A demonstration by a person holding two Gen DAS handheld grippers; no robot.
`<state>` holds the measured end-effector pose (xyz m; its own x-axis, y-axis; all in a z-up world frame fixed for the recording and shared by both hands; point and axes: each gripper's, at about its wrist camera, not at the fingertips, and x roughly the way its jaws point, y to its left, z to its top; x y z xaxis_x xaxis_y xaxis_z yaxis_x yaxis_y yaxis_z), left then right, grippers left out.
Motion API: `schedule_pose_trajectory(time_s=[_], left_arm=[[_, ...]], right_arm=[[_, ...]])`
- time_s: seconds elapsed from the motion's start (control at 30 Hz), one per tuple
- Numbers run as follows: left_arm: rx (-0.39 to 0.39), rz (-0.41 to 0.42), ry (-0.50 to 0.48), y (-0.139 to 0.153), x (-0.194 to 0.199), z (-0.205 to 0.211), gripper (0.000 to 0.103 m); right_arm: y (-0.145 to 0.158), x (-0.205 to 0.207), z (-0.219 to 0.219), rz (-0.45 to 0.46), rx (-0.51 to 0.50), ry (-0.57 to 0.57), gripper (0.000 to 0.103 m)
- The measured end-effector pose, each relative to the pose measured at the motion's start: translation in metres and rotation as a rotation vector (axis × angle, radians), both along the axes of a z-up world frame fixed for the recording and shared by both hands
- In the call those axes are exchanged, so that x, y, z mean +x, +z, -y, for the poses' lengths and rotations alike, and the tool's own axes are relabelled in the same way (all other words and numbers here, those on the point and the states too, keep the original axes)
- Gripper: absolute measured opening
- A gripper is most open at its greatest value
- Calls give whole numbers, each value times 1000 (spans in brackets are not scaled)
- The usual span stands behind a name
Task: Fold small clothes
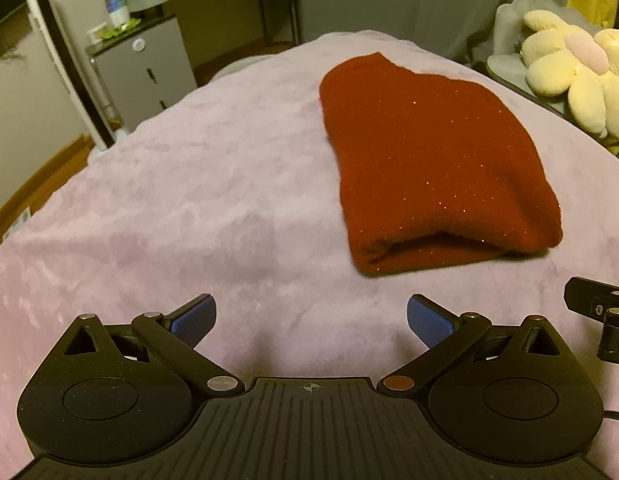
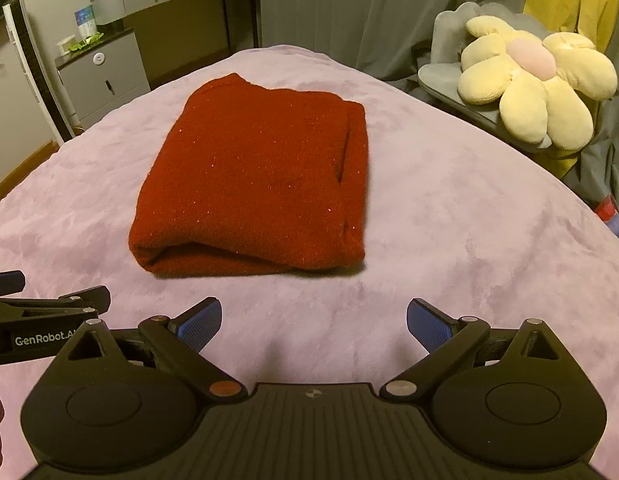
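A dark red knitted garment [image 1: 425,160] lies folded into a thick rectangle on the lilac blanket [image 1: 189,200]; it shows in the right wrist view too as the red garment [image 2: 257,176], its rolled fold edge facing me. My left gripper [image 1: 311,320] hovers open, short of the garment's near edge and to its left, holding nothing. My right gripper [image 2: 313,322] is also open and empty, just in front of the near edge. The right gripper's side pokes into the left wrist view at the right border, and the left gripper's side [image 2: 49,312] appears in the right wrist view.
A yellow flower-shaped cushion [image 2: 529,80] rests on a grey chair to the right of the bed. Grey drawers [image 2: 105,76] and a desk stand beyond the bed's far left corner, with a white fan tower [image 1: 65,68] beside them. Wooden floor borders the bed on the left.
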<state>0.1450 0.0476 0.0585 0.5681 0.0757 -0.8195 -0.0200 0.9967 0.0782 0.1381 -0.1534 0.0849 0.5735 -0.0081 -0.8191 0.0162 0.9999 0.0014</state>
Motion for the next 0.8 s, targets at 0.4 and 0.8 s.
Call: schedule_pose_trajectory(time_s=[0.4, 0.8], left_arm=[[-2, -9, 11, -2, 1, 0, 103], [-6, -21, 6, -4, 0, 2, 103]], right_arm=[[-2, 4, -5, -12, -27, 22, 99], [-2, 4, -2, -12, -31, 18, 99]])
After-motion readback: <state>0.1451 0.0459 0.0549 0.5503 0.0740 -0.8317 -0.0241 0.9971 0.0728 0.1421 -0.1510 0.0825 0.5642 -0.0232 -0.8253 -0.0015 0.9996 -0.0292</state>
